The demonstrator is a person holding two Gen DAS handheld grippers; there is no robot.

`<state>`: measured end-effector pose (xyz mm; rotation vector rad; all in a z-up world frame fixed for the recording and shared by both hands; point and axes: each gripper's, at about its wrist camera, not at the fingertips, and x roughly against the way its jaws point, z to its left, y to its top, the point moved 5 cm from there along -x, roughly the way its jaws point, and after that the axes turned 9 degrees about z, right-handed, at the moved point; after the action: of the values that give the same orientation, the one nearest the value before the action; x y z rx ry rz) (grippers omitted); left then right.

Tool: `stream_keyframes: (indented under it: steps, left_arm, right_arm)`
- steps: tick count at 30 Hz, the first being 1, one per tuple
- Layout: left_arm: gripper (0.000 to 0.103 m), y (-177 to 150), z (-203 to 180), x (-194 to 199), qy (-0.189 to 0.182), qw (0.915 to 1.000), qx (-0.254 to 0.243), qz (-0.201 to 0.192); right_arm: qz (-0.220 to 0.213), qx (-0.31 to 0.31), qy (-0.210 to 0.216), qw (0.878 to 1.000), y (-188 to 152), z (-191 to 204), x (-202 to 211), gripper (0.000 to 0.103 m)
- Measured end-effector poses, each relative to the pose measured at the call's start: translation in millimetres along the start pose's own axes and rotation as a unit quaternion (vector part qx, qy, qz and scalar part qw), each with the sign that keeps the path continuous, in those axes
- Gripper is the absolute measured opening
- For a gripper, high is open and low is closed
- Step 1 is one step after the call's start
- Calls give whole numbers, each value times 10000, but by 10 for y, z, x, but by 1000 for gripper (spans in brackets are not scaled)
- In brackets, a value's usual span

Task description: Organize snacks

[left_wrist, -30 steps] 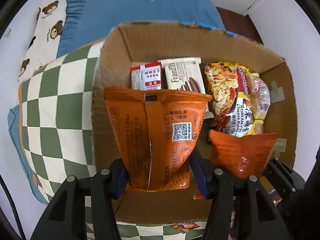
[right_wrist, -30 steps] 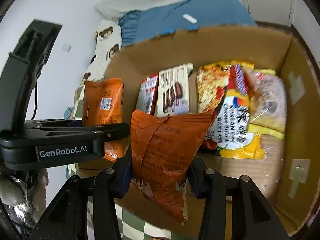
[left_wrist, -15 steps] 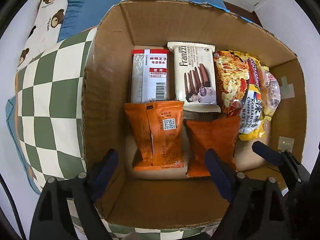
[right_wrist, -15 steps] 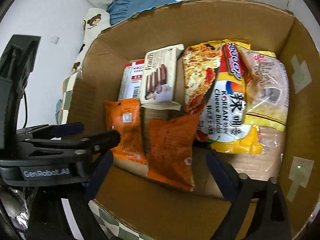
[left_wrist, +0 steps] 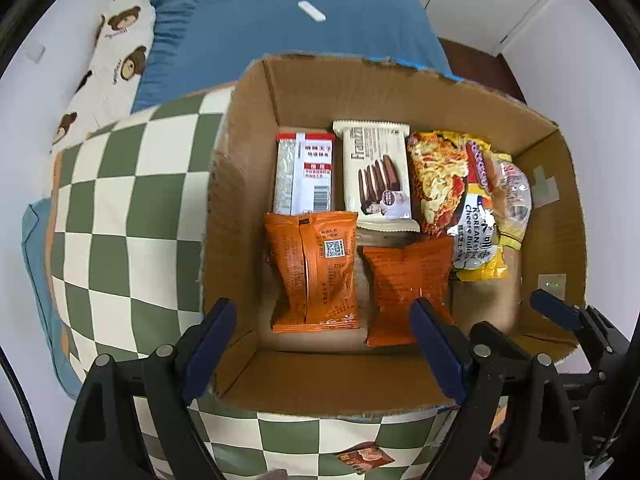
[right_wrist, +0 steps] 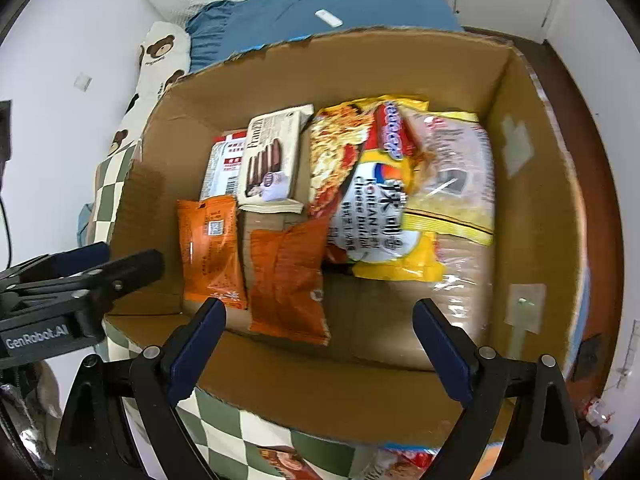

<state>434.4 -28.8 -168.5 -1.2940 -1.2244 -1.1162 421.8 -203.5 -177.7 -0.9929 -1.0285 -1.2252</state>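
Observation:
An open cardboard box (left_wrist: 248, 160) holds the snacks. Two orange packets (left_wrist: 316, 272) (left_wrist: 406, 288) lie side by side on its floor, near the front wall. Behind them are a red-and-white packet (left_wrist: 304, 172), a cream wafer pack (left_wrist: 380, 176), a yellow noodle pack (left_wrist: 452, 192) and a clear bag (left_wrist: 514, 188). My left gripper (left_wrist: 320, 316) hovers open above the left orange packet (right_wrist: 210, 252) and holds nothing. My right gripper (right_wrist: 319, 312) is open and empty above the right orange packet (right_wrist: 286, 284).
The box rests on a green-and-white chequered cushion (left_wrist: 120, 220). Behind it lie blue bedding (left_wrist: 280, 28) with a small white object (left_wrist: 312, 11) and a bear-print pillow (left_wrist: 116, 60). Another snack packet (left_wrist: 364, 458) lies on the cushion in front of the box.
Both grippers opened and let go of the orange packets, which dropped to the box floor. Both grippers then rose and drew back from the box.

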Motion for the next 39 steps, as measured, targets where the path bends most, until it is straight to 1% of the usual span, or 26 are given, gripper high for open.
stream_keyframes:
  steps: [4, 9, 13, 17, 19, 22, 25, 29, 33, 36, 39]
  left_arm:
    - [88, -57, -17, 148, -32, 9998, -39, -210]
    - [88, -165, -20, 387, 48, 9980, -116, -623]
    - [88, -311, -35, 566, 31, 9953, -193, -950]
    - [88, -501, -36, 768, 111, 9899, -233, -1394]
    - [88, -590, -33, 860, 106, 9869, -219, -1595]
    - [88, -755, -45, 1010, 137, 9810, -252, -1918]
    - [88, -919, -63, 1125, 147, 9764, -291, -2134]
    - [88, -1142, -95, 1243, 104, 9714, -345, -2345]
    - [88, -1309, -113, 1298, 36, 9696, -364, -2420]
    - [88, -1450, -107, 1305, 5, 9683, -353, -2473]
    - [88, -1611, -90, 1191, 37, 9707, -347, -2378]
  right_arm:
    - [-179, -26, -97, 9998, -65, -18, 151, 97]
    - [-510, 16, -319, 9982, -164, -17, 381, 97]
    - [-767, 43, -442, 9961, -265, 0, 539, 97]
    - [-1105, 101, -618, 9919, -418, 29, 743, 97]
    - [-1339, 143, -824, 9875, -519, 57, 855, 97]
    - [-1626, 189, -925, 9822, -685, 110, 1010, 97]
    - [-1907, 223, -1002, 9763, -855, 167, 1171, 97]
    - [-2166, 174, -956, 9714, -1052, 197, 1367, 97]
    - [-2365, 116, -834, 9680, -1262, 212, 1524, 97]
    - [-2385, 3, -614, 9692, -1406, 181, 1569, 97]
    - [-2283, -135, -408, 9727, -1563, 76, 1508, 97]
